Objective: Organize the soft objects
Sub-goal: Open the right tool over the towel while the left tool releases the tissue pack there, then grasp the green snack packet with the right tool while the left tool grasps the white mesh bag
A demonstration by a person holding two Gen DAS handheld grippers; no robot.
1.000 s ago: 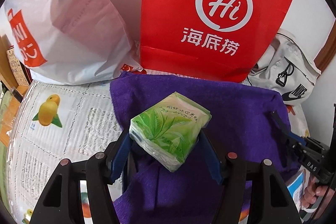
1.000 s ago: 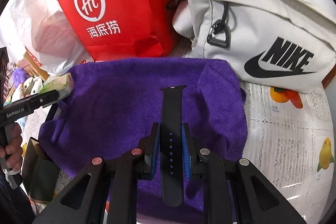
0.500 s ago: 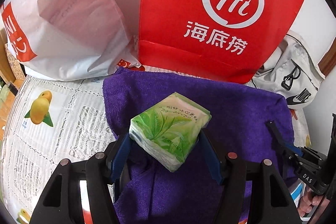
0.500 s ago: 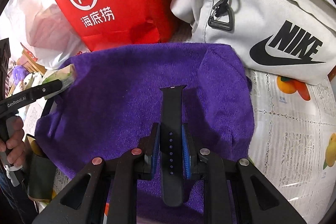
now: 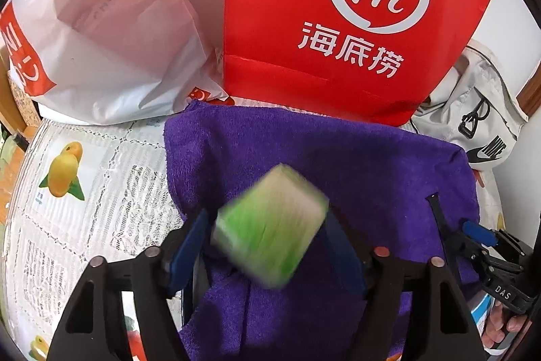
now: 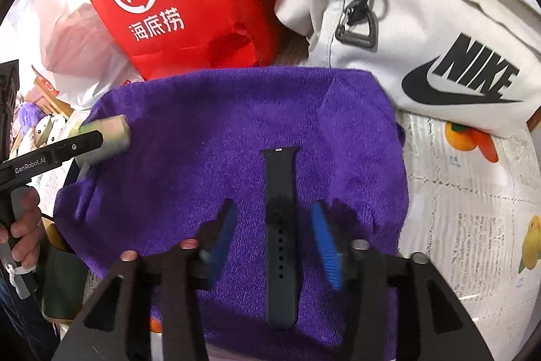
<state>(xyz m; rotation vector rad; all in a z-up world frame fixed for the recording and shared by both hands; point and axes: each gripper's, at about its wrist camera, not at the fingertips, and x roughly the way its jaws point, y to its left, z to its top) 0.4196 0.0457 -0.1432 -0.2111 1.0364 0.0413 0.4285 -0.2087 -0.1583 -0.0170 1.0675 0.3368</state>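
- The right gripper (image 6: 274, 239) had just been opening; its blue pads (image 6: 323, 241) stood apart on either side of the black watch strap (image 6: 280, 225) without touching it. The strap lay flat on the purple towel (image 6: 189, 137), near the towel's near edge and toward its right half, so that item looked delivered.
- The left gripper (image 5: 267, 242) had also just been widening. The green tissue pack (image 5: 270, 225) sat blurred between its fingers (image 5: 189, 242), apparently dropping free above the left part of the towel; no pad was seen pressing on it.
- In the right-hand view the same pack showed at the towel's far left edge, beside the other gripper's tip.
- Behind the towel stood a red paper bag (image 5: 338, 22), a white plastic bag (image 5: 111, 32) to its left and a pale shoulder bag (image 6: 422, 22) to its right.
- Judged from this, both items were all but placed on the towel; what remained was for the pack to settle and the grippers to draw away.
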